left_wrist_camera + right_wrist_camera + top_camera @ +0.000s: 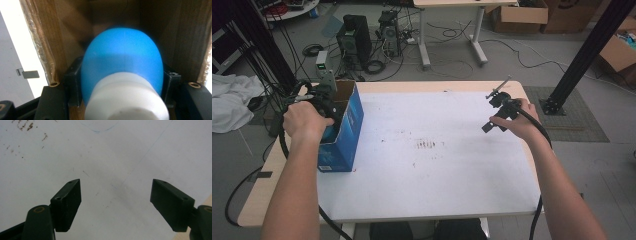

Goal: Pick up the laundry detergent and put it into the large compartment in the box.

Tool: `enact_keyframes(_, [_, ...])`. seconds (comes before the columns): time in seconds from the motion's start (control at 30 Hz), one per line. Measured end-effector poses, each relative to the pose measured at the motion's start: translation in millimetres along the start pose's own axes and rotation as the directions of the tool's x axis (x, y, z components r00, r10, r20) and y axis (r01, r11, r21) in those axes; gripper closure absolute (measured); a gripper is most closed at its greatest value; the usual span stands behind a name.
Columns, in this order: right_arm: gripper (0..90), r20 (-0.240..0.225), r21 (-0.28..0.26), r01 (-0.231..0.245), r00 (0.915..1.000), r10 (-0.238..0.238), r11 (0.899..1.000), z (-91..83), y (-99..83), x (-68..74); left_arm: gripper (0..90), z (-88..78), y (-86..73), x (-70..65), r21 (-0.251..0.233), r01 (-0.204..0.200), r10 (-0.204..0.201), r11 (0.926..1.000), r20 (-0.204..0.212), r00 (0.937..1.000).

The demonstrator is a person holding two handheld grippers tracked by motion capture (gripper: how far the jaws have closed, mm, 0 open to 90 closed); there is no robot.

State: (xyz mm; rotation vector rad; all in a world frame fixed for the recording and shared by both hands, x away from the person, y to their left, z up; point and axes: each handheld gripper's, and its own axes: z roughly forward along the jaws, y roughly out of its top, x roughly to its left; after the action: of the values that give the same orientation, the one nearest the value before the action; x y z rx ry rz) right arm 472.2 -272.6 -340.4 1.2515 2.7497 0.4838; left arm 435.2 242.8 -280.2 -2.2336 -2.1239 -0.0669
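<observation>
A blue cardboard box (348, 129) with an open top stands at the left edge of the white table (437, 175). My left gripper (330, 104) reaches down into it. In the left gripper view the gripper (122, 82) is shut on a blue rounded bulb (122, 52) with a white neck (126, 100), and the box's brown inner walls (62, 30) stand all round. My right gripper (490, 113) hovers over the table's right side. It is open (116, 195), with bare white tabletop (105, 150) between its jaws.
Brown smudges (427, 145) mark the table's middle. Behind the table, computer towers (354, 40) and cables lie on the floor beside a desk leg (424, 40). A black frame post (587, 55) stands at right, cardboard boxes (519, 15) behind it, white cloth (232, 100) at left.
</observation>
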Motion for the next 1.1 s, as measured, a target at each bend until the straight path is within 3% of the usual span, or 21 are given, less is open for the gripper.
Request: enact_keyframes(1.1, [24.7,0.002,0.001,-0.006,1.0000,0.006,1.000,-2.5,-2.5,-0.9,37.7,0.3,-1.0,-0.9,-0.005,-0.010,0.010,0.9999,-0.003,0.9999])
